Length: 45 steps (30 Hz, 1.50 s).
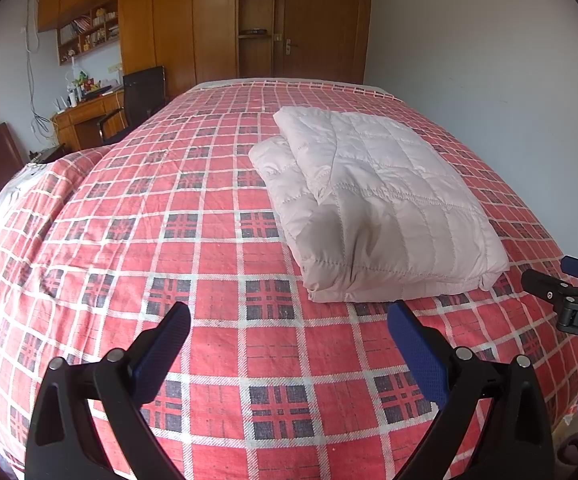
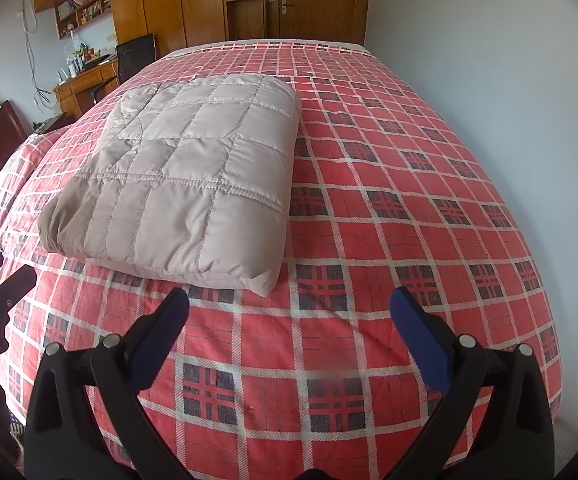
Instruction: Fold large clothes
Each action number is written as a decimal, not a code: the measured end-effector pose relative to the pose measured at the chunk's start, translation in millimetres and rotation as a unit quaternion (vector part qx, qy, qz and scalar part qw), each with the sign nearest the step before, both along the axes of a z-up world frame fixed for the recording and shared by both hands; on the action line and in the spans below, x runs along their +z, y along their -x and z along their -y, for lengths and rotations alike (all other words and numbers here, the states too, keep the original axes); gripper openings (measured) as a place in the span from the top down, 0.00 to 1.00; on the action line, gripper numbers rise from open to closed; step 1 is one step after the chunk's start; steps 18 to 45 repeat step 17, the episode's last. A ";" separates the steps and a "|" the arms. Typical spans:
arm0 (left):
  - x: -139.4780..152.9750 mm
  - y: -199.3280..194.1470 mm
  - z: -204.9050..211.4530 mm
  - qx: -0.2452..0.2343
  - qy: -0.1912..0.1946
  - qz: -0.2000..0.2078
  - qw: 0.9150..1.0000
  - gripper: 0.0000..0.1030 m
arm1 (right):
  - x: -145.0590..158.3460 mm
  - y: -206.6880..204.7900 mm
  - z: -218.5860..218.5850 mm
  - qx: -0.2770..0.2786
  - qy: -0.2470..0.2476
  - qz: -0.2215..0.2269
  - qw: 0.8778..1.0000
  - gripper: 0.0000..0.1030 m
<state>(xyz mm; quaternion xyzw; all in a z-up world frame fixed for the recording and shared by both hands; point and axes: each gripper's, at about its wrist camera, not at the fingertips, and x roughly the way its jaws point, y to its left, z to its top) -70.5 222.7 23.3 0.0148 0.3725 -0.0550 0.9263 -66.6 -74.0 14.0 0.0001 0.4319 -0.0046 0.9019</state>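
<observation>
At the far left of the room a wooden desk (image 1: 85, 118) stands under wall shelves, with a dark chair (image 1: 141, 98) pulled beside it and a tall wooden wardrobe (image 1: 177, 20) along the back wall. A bed under a red plaid bedspread (image 1: 209, 248) fills the middle of both views. The left claw (image 1: 289, 324) hangs over the near part of the bedspread, its two blue-padded fingers spread wide and grasping nothing. Just beyond it and toward the right lies the quilted jacket (image 1: 373, 208), a pale pinkish garment folded into a thick rectangular bundle that rests flat on the bedspread, with one layer sticking out at its left side. In the right wrist view the same quilted jacket (image 2: 185, 184) sits left of centre, its near corner just ahead of the right claw (image 2: 289, 308), apart from the fingers. The right claw is likewise released, fingers wide apart above the plaid cloth. A plain white wall (image 2: 489, 60) borders the bed on the right.
</observation>
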 end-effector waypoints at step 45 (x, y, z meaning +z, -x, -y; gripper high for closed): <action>-0.9 -0.1 1.7 0.000 0.000 -0.002 1.000 0.04 | -2.2 -0.8 1.3 0.002 -0.007 -0.002 1.000 0.03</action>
